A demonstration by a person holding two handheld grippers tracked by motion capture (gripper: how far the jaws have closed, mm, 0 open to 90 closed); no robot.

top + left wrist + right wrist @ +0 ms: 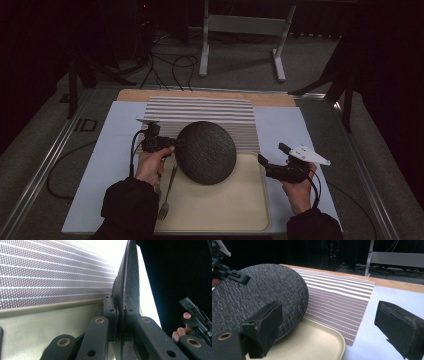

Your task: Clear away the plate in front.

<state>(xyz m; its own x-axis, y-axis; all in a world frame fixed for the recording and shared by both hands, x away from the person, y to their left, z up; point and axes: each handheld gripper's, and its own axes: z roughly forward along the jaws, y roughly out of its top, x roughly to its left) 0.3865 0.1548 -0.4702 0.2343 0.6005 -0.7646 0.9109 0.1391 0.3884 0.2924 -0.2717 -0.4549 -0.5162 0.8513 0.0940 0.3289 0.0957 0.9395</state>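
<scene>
step in hand: left gripper (176, 142) clamped on the dark plate (206, 152) rim, lifting it off the tray (250, 210) (right gripper (261, 161) jaws apart, 1 idle); next, set it on the striped mat (200, 109).

Dark round textured plate (206, 152), pinched at its left rim in my left claw (176, 142), tilted w/ far edge up; my right claw (270, 161) just beside its right rim.

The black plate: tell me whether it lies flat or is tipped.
Tipped: the left gripper clamps the black plate's rim, lifting it off the tray.
</scene>
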